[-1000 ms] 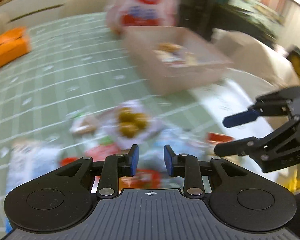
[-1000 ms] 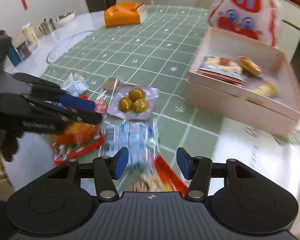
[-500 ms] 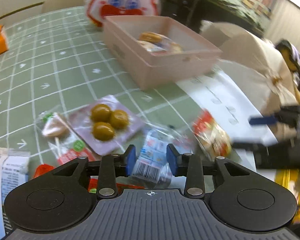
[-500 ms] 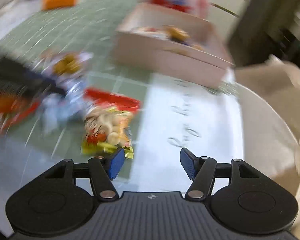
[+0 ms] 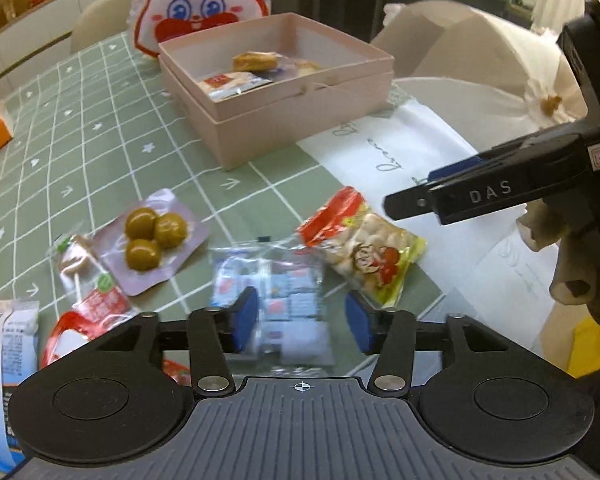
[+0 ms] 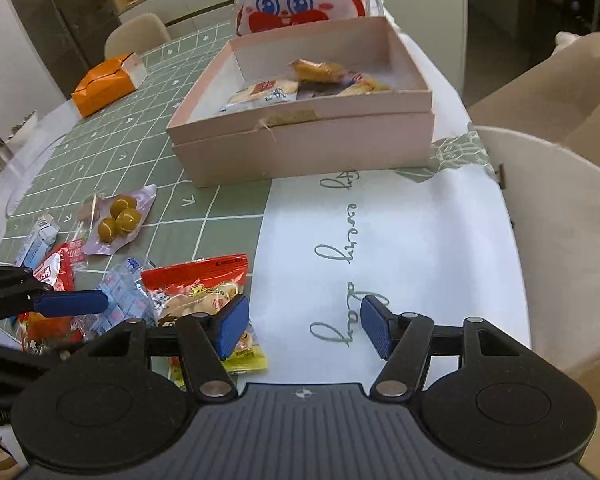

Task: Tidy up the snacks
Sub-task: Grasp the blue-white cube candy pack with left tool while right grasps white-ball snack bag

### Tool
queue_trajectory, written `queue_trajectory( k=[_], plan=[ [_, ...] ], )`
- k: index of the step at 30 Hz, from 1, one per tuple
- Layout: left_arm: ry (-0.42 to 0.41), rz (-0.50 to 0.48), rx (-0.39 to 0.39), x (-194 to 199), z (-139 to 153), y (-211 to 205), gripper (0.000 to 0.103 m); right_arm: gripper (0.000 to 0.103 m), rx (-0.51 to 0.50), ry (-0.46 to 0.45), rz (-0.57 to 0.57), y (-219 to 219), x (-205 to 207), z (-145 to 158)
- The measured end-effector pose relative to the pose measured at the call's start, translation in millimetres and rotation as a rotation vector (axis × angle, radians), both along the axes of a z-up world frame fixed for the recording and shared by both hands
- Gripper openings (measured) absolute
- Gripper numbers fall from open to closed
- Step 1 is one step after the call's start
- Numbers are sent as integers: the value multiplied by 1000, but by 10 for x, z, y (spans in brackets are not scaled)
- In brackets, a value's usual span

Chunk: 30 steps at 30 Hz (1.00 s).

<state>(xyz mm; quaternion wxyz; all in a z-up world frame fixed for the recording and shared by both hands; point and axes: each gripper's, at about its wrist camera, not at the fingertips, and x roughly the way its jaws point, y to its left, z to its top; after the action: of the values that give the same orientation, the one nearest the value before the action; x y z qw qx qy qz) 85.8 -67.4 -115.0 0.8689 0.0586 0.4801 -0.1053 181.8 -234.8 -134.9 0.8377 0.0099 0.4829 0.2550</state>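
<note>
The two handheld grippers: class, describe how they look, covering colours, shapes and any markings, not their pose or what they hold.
Both are black. The left gripper and right gripper each have two linked arms ending in blue ribbed pads, silver pivot screws, two round discs and a ribbed grey base with a small crosshair mark. Side on, the right gripper shows white "DAS" lettering and a small label.

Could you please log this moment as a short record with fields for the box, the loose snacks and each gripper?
box: pink box, open, a few wrapped snacks inside
loose snacks: blue-white packet, red-yellow biscuit bag, green plum pack, all on the green tablecloth
left gripper: jaws have just been opening, now open, with the blue-white packet seen between them
right gripper: jaws have just been opening, now open, nothing held, biscuit bag by its left finger
</note>
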Motion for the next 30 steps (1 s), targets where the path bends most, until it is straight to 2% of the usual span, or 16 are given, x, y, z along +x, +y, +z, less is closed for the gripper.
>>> queue_trajectory(
  k=[2, 3, 8, 13, 18, 22, 25, 26, 30],
  plan=[
    [18, 5, -7, 19, -18, -71, 80, 72, 17, 6, 22, 3, 13, -12],
    [19, 11, -8, 27, -27, -93, 81, 74, 24, 6, 43, 6, 20, -17],
    [20, 94, 13, 31, -10, -90, 74, 76, 69, 18, 63, -40, 105, -26],
    [21, 158, 69, 37, -12, 73, 74, 80, 120, 39, 39, -78, 168, -45],
    [74, 217, -38, 105, -102, 303, 78, 91, 134, 42, 36, -32, 168, -62],
    [53, 175, -33, 161, -140, 251, 83, 98, 168, 49, 12, -22, 164, -85],
    [51, 138, -24, 190, -143, 240, 78, 103, 177, 61, -4, 11, 177, -84],
    [49, 134, -17, 169, -126, 256, 67, 103, 168, 65, -4, 31, 184, -78],
    [77, 187, -60, -12, -47, 444, 65, 94, 128, 90, 2, 80, 153, -20]
  ],
)
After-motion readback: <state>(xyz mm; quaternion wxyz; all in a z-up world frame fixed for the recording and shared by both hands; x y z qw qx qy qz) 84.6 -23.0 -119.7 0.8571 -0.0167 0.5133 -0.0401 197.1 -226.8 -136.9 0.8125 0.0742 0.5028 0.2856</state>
